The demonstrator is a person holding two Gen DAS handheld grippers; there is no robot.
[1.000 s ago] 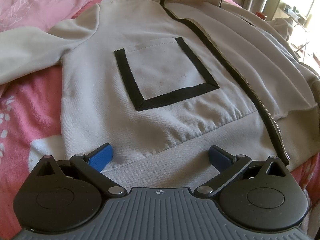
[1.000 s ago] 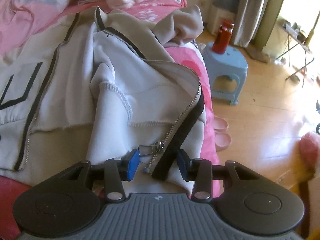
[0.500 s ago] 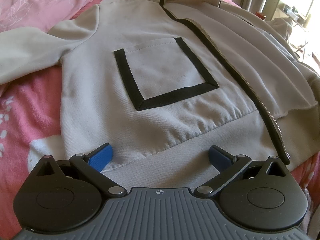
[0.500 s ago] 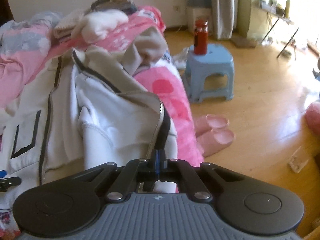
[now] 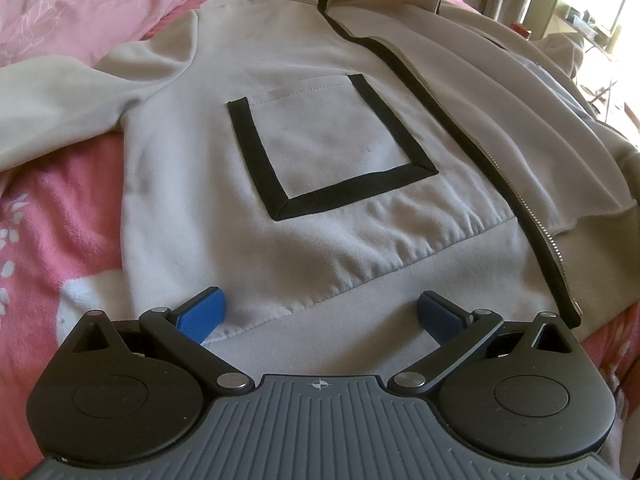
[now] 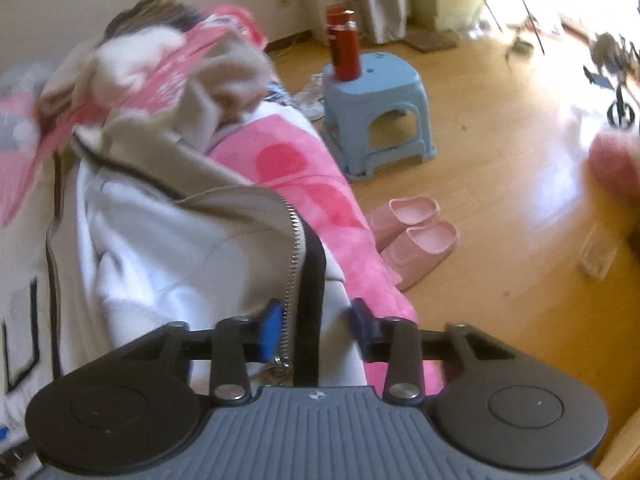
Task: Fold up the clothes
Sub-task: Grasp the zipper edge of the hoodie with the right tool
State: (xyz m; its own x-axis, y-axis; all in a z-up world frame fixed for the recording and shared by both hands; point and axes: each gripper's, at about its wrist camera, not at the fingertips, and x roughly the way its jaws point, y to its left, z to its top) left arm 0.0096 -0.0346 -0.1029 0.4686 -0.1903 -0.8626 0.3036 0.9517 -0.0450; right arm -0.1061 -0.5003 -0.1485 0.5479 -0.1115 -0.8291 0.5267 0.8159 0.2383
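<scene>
A beige zip-up jacket [image 5: 320,60] lies spread on the bed, its black-trimmed pocket [image 5: 332,148] facing up. My left gripper [image 5: 320,314] is open over the bottom hem, a blue pad [image 5: 202,314] resting near the hem's left corner. In the right wrist view the jacket's other front panel [image 6: 160,264] is bunched near the bed's edge. Its zipper edge [image 6: 294,264] with the black strip runs up between the fingers of my right gripper [image 6: 314,330]. Those jaws are opening, and the pads stand a little apart from the cloth.
A pink blanket [image 5: 60,200] covers the bed. Folded clothes [image 6: 132,56] are piled at the bed's far end. On the wooden floor [image 6: 520,184] to the right are a blue stool [image 6: 380,112] with a red bottle [image 6: 346,52] and pink slippers [image 6: 416,236].
My right gripper closed on the zipper edge, rolled and moved sideways with it, and its jaws have now parted again. The left gripper has not moved.
</scene>
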